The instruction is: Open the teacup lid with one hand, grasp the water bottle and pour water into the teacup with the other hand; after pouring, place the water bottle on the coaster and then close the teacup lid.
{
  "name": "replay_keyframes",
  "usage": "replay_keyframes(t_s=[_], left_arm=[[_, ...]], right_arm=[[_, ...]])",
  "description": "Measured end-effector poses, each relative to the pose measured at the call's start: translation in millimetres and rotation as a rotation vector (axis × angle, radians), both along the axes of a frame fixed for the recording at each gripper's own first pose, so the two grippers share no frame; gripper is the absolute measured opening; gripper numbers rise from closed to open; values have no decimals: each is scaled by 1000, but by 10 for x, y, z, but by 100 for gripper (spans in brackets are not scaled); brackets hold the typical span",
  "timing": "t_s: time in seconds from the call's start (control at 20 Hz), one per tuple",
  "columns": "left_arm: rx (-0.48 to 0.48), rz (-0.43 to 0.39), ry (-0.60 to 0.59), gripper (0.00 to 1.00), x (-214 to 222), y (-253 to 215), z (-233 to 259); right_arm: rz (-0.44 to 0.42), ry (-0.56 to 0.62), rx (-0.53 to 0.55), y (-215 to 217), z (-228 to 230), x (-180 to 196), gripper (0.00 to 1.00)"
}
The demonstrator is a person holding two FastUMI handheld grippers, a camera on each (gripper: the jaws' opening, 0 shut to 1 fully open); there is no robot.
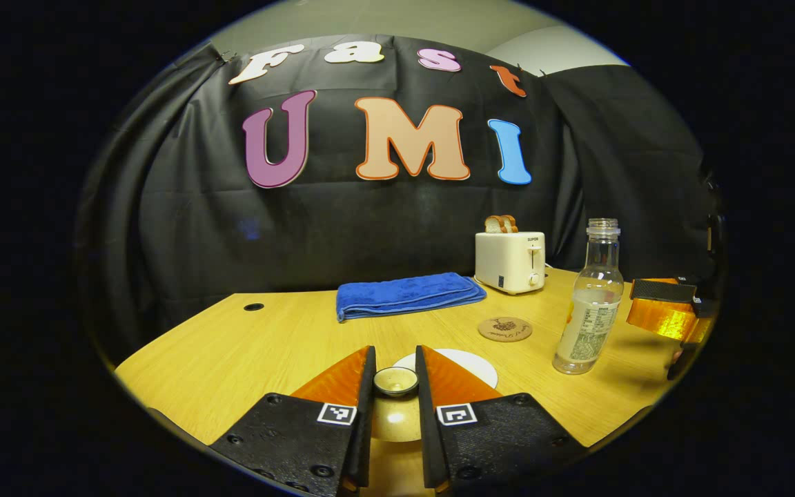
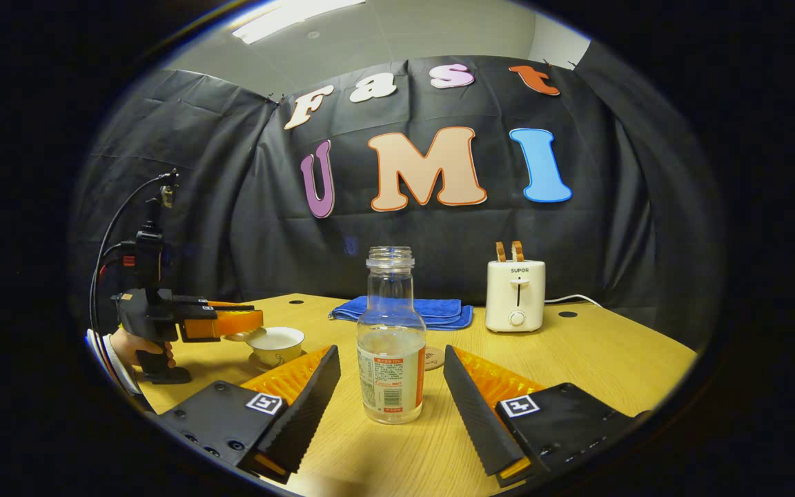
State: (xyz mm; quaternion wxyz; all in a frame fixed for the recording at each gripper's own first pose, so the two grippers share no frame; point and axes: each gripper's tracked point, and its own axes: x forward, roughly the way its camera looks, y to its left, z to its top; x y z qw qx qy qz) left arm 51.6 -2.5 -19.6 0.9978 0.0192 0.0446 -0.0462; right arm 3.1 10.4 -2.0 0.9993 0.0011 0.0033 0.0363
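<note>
- The left tongs (image 1: 395,386) have two wedge-shaped fingers that taper forward, each with a ribbed inner face.
- Each finger sits on a dark textured plate dotted with round screws along its edges.
- A small square black-and-white marker is fixed on each plate near the finger's base.
- The right tongs (image 2: 390,386) are built alike: tapering fingers with ridged inner faces, textured plates, a square marker on each, screws on the left plate.
- In the right gripper view the left tongs show from the side: a black blocky body on a pistol grip, a dark cable arching up from it.
- The hand (image 2: 136,347) on that grip wears a light striped cuff.
</note>
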Motion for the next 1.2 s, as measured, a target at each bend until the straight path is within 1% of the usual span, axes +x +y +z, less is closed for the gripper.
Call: replay_keyframes(t_s=[0.05, 0.15, 0.2, 0.25, 0.3, 0.65, 0.8, 0.85, 0.95, 1.0, 1.05, 1.1, 1.2], left_arm=[[-3, 6, -6, 28, -32, 63, 7], [-16, 24, -23, 28, -111, 181, 40], [-20, 37, -32, 28, -144, 250, 58], [-22, 53, -43, 28, -184, 332, 65], [-28, 64, -57, 28, -226, 398, 89], [-34, 105, -78, 28, -344, 655, 115], [-33, 105, -79, 29, -359, 679, 119], [-33, 106, -80, 28, -360, 687, 124], [-34, 101, -79, 28, -353, 686, 115], [-33, 99, -80, 28, -351, 701, 123], [-33, 99, -80, 28, -353, 714, 128], [-34, 101, -79, 28, -353, 733, 115], [-33, 108, -79, 28, -360, 787, 121]], right_arm=[[12, 2, 0, 13, -5, 19, 97], [1, 10, 1, -8, -27, 74, 97], [-16, 13, 1, -41, -33, 97, 93], [-31, 20, -1, -63, -34, 138, 93], [-31, 26, -2, -54, -51, 183, 97], [-36, 125, -10, -34, -218, 448, 98], [-44, 136, -16, -35, -226, 534, 98], [-46, 145, -18, -33, -245, 563, 92], [-56, 163, -20, -42, -281, 624, 92], [-61, 175, -30, -22, -305, 648, 100], [-67, 194, -40, -27, -340, 674, 94], [-62, 212, -50, -3, -356, 675, 93], [-61, 214, -67, 25, -375, 717, 83]])
